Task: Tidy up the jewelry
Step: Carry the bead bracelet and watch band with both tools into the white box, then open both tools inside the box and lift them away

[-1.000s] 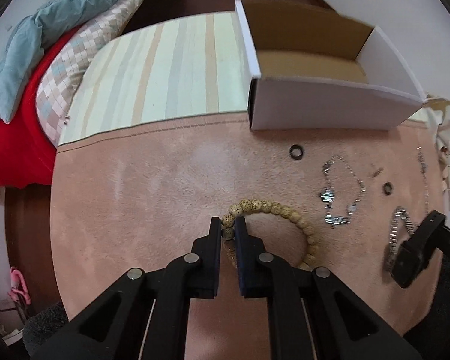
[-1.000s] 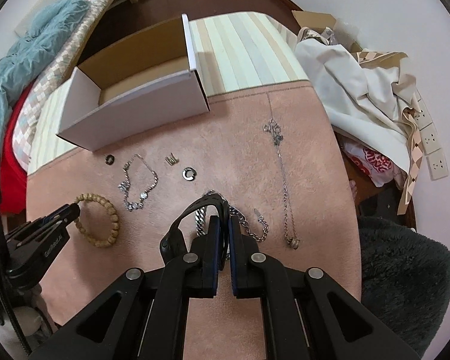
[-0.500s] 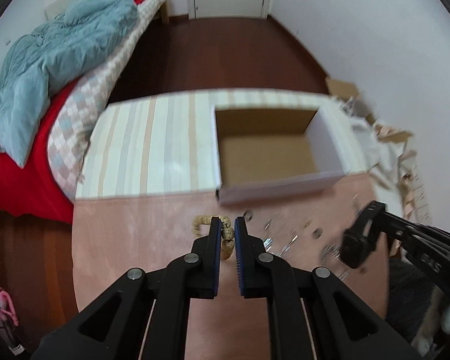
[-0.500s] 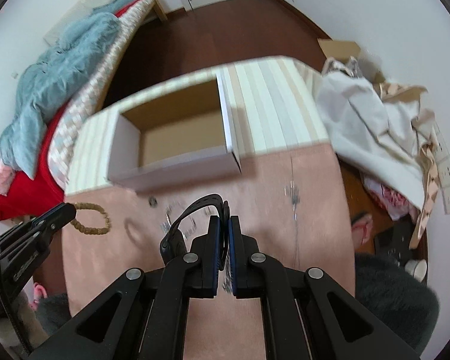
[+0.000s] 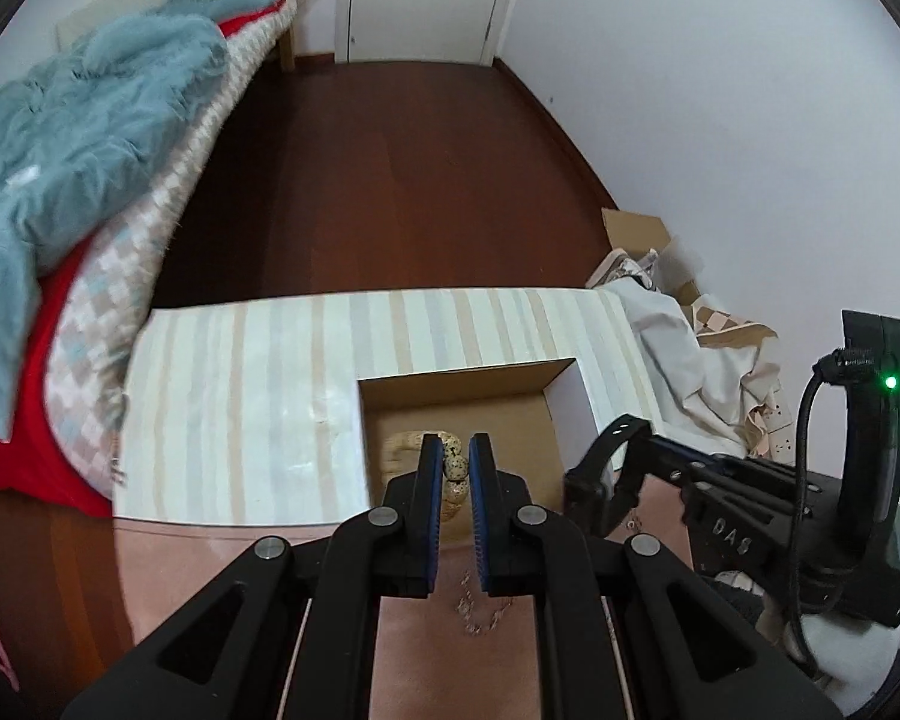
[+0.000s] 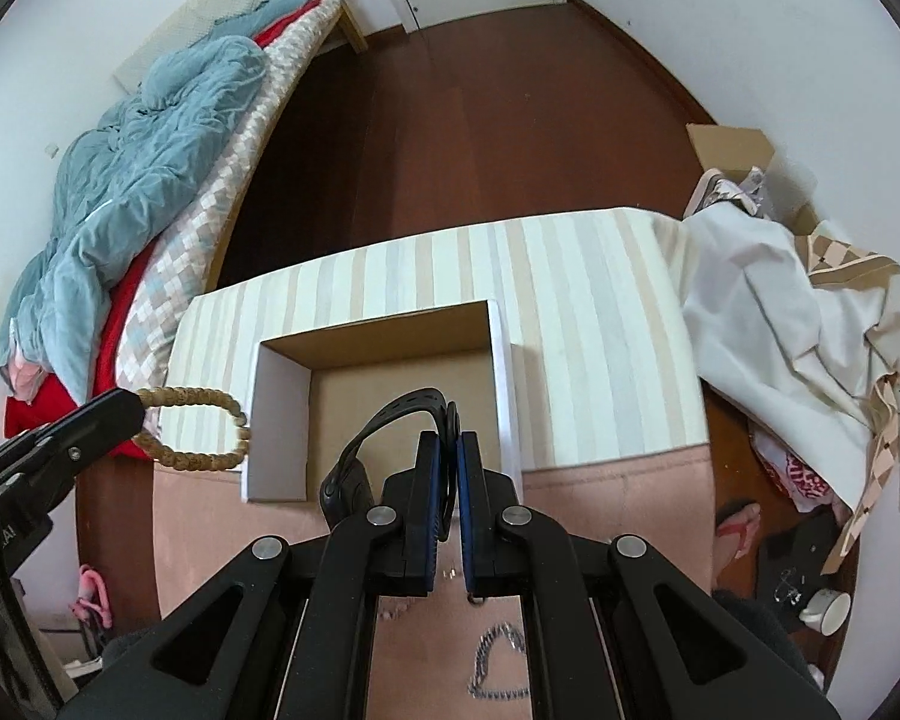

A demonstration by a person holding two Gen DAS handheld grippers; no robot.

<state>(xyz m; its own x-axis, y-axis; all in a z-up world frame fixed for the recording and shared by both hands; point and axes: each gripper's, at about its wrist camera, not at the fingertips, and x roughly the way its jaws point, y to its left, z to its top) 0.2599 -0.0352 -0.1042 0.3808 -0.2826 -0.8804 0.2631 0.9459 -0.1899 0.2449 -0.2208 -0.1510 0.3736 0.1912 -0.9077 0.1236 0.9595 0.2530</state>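
Note:
My left gripper (image 5: 455, 468) is shut on a tan wooden bead bracelet (image 5: 450, 471) and holds it in the air over the open white cardboard box (image 5: 360, 438). The bracelet also shows in the right wrist view (image 6: 198, 399), hanging just left of the box (image 6: 255, 420). My right gripper (image 6: 455, 468) is shut on a black watch strap (image 6: 384, 420) and holds it above the box's front part. The right gripper shows in the left wrist view (image 5: 624, 468) with the strap (image 5: 600, 462). Silver chains (image 6: 498, 666) lie on the pink cloth below.
The box stands on a striped mat (image 5: 240, 408) next to the pink cloth (image 6: 600, 498). A bed with a blue quilt (image 5: 60, 120) is at the left. White cloth and cardboard (image 6: 780, 300) are piled at the right. Dark wood floor (image 5: 390, 180) lies beyond.
Both grippers have lifted off the pink cloth with their items and moved forward over the box. The view now looks across the room.

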